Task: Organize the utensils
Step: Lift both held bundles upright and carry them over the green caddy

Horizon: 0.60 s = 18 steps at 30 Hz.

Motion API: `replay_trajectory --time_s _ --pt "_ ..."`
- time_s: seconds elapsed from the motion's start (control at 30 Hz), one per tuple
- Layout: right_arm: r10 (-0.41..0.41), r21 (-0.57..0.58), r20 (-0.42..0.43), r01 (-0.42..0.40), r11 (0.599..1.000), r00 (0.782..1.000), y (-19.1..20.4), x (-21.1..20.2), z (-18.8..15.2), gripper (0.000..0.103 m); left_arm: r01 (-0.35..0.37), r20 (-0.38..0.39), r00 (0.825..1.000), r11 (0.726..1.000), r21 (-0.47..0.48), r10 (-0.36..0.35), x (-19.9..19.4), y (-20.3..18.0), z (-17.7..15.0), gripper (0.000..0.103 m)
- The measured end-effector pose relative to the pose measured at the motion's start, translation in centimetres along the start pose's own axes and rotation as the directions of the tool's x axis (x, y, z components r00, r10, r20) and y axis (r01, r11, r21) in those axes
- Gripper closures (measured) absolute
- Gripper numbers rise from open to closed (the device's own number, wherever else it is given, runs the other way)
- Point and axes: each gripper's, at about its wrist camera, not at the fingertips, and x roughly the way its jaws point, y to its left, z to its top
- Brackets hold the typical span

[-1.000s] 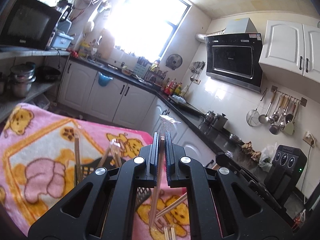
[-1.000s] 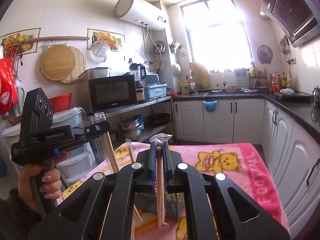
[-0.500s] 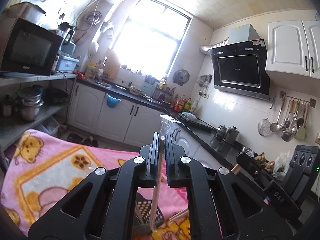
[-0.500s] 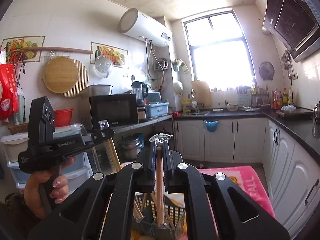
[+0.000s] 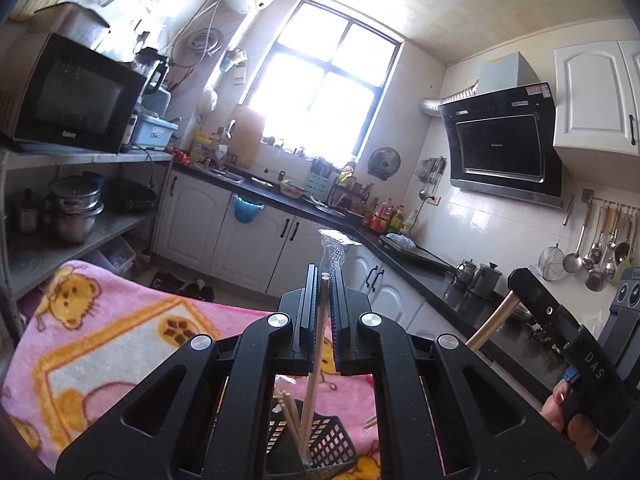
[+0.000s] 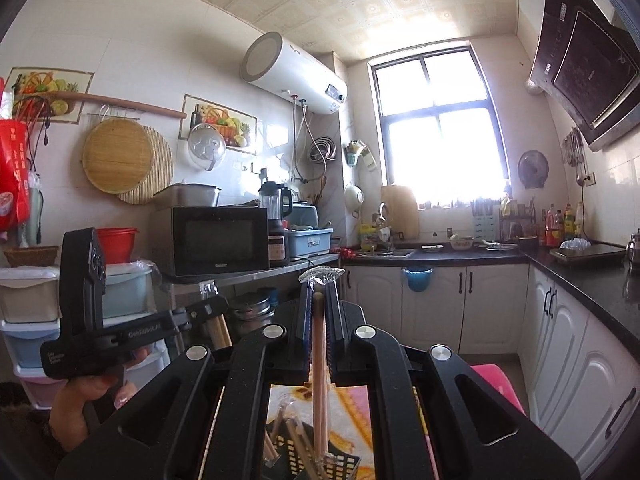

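Note:
My left gripper (image 5: 325, 276) is shut on a thin pair of wooden chopsticks (image 5: 316, 360) in a clear wrapper, held upright. Their lower end reaches into a black mesh basket (image 5: 332, 444) on the pink blanket. My right gripper (image 6: 319, 288) is shut on a thicker wrapped pair of chopsticks (image 6: 320, 364), also upright, lower end in the same basket (image 6: 344, 466). The basket holds several other chopsticks (image 6: 296, 440). Each view shows the other gripper off to the side, the left gripper (image 6: 212, 306) and the right gripper (image 5: 528, 300), each in a hand.
A pink blanket with bear prints (image 5: 100, 344) covers the table. White cabinets under a black counter (image 5: 404, 256) run behind and to the right. A shelf with a microwave (image 5: 68, 96) and pots (image 5: 76, 208) stands at the left. A loose chopstick end (image 5: 370, 422) lies beside the basket.
Both grippers have risen and tilted upward with their chopsticks still clamped. The blanket and basket have dropped lower in both views.

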Motion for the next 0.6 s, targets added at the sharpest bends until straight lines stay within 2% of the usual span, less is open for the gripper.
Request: replay_trajectory --time_s 0.2,0.6 --pt "-0.005 0.002 -0.032 0.005 1.000 0.999 0.1 1.7 -1.4 0.097 -0.021 -0.008 1.000 1.000 -0.017 0.021 1.0 0.8 -1.3 0.100" --pt "0.005 0.002 -0.072 -0.005 1.000 0.997 0.6 3.5 -4.2 0.097 -0.052 -0.006 0.999 0.999 0.013 0.053 2.0 1.1 -4.5 0.100"
